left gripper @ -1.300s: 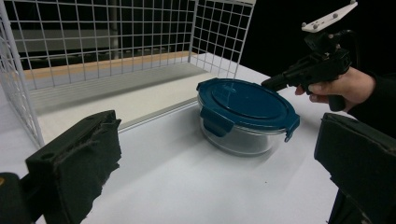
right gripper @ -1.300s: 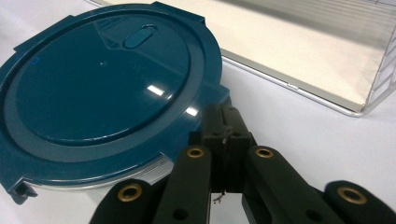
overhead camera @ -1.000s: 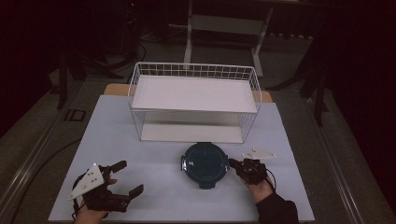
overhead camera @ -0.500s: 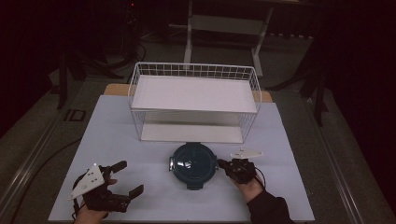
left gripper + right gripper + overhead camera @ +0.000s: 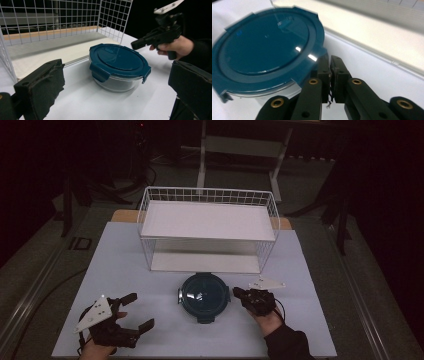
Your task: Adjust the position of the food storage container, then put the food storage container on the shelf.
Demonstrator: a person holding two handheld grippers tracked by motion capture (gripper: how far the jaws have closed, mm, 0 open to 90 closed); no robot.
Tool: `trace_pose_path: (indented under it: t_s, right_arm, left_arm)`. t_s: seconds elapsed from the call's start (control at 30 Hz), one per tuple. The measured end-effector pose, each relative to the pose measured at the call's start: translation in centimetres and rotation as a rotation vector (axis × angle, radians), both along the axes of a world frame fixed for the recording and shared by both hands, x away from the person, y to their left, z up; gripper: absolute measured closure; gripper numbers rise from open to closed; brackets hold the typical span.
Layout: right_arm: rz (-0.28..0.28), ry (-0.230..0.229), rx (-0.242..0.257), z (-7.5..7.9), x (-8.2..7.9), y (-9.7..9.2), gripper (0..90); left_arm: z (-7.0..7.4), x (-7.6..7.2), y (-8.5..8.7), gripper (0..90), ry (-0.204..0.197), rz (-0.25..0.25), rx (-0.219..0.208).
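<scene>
We are looking at a round glass bowl with a blue lid [image 5: 204, 294] on the white table [image 5: 320, 310]. It is sitting just in front of the open side of the white wire rack [image 5: 207, 227].

The bowl has moved. A second ago it was a bit more to the right and closer to us. Half a second ago it had slid left. Now it is sitting nearer the rack. Our right gripper [image 5: 239, 293] has been following it the whole time, and it is now right beside the bowl's right edge. So we think we are pushing the bowl along the table with the tip of this tool, not lifting it.

In the right gripper view, the right gripper's [image 5: 329, 65] two black jaws are pressed together with nothing between them. The blue lid [image 5: 265, 47] is just ahead of the jaws and to their left, and the tip is touching its rim or almost touching it.

Our left gripper [image 5: 134, 311] is resting low on the table, well apart from the bowl. Its jaws are wide apart and holding nothing. In the left gripper view, the bowl [image 5: 118, 67] is sitting ahead, between the two pads [image 5: 42, 86], and the rack is behind it.

We are guessing the bowl is going into the bottom of the rack. It is not inside yet.
</scene>
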State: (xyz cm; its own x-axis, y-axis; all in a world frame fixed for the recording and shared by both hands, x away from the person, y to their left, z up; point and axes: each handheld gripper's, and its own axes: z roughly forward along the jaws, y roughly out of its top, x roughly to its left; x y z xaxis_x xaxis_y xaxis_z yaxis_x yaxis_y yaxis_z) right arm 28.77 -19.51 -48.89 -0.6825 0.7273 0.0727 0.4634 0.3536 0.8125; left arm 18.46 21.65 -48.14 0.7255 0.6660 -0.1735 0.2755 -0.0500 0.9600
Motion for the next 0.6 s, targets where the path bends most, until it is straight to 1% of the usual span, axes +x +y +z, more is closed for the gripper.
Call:
trace_pose_path:
  t_s: [0.03, 0.1, 0.13, 0.17, 0.2, 0.23, 0.27, 0.3, 0.33, 0.37, 0.4, 0.43, 0.47, 0.53, 0.57, 0.6]
  right_arm:
    - [0.005, -0.005, 0.007, 0.2, -0.1, -0.1, 83.1]
    - [0.014, -0.021, 0.014, 0.5, -0.4, -0.1, 78.8]
    - [0.022, -0.023, 0.029, 0.7, -0.6, -0.2, 72.2]
    - [0.023, -0.026, 0.036, 0.9, -0.7, -0.1, 68.9]
    - [0.021, -0.038, 0.043, 1.0, -0.9, -0.1, 62.8]
    - [0.021, -0.049, 0.056, 1.2, -1.0, -0.1, 55.6]
    - [0.024, -0.053, 0.067, 1.3, -1.1, -0.1, 47.7]
    - [0.032, -0.062, 0.075, 1.5, -1.3, -0.1, 41.9]
    - [0.045, -0.076, 0.087, 1.7, -1.5, -0.1, 34.6]
    - [0.054, -0.085, 0.102, 1.9, -1.6, -0.1, 28.7]
    - [0.076, -0.085, 0.118, 2.1, -1.8, -0.1, 19.3]
    - [0.085, -0.093, 0.116, 2.2, -1.9, 0.0, 14.3]
    - [0.099, -0.111, 0.109, 2.4, -2.2, 0.1, 12.8]
    - [0.107, -0.121, 0.115, 2.7, -2.3, 0.1, 11.2]
    - [0.117, -0.127, 0.121, 2.8, -2.3, 0.1, 11.2]
    - [0.121, -0.145, 0.132, 3.0, -2.4, 0.0, 11.2]
  left_arm:
    - [0.0, 0.0, -0.1, 0.5, 0.006, -0.009, 0.000]
    - [-0.1, 0.1, -0.2, 0.5, 0.011, -0.023, 0.015]
    - [-0.1, 0.1, -0.3, 0.5, 0.016, -0.029, 0.029]
    - [-0.1, 0.1, -0.4, 0.5, 0.012, -0.038, 0.038]
    - [-0.1, 0.2, -0.5, 0.5, -0.003, -0.053, 0.039]
    - [-0.1, 0.2, -0.6, 0.5, -0.005, -0.064, 0.039]
    - [-0.1, 0.3, -0.6, 0.5, 0.014, -0.068, 0.052]
    - [0.0, 0.3, -0.7, 0.5, 0.031, -0.064, 0.056]
    - [0.1, 0.4, -0.7, 0.5, 0.056, -0.058, 0.066]
    - [0.2, 0.5, -0.7, 0.4, 0.069, -0.058, 0.064]
    - [0.3, 0.5, -0.7, 0.4, 0.077, -0.057, 0.061]
    - [0.6, 0.6, -0.8, 0.4, 0.093, -0.049, 0.059]
    - [0.7, 0.6, -0.8, 0.5, 0.097, -0.053, 0.057]
    - [1.2, 0.6, -0.9, 0.5, 0.101, -0.059, 0.055]
    - [1.4, 0.7, -0.9, 0.4, 0.101, -0.061, 0.058]
    - [1.5, 0.7, -0.9, 0.5, 0.101, -0.059, 0.062]
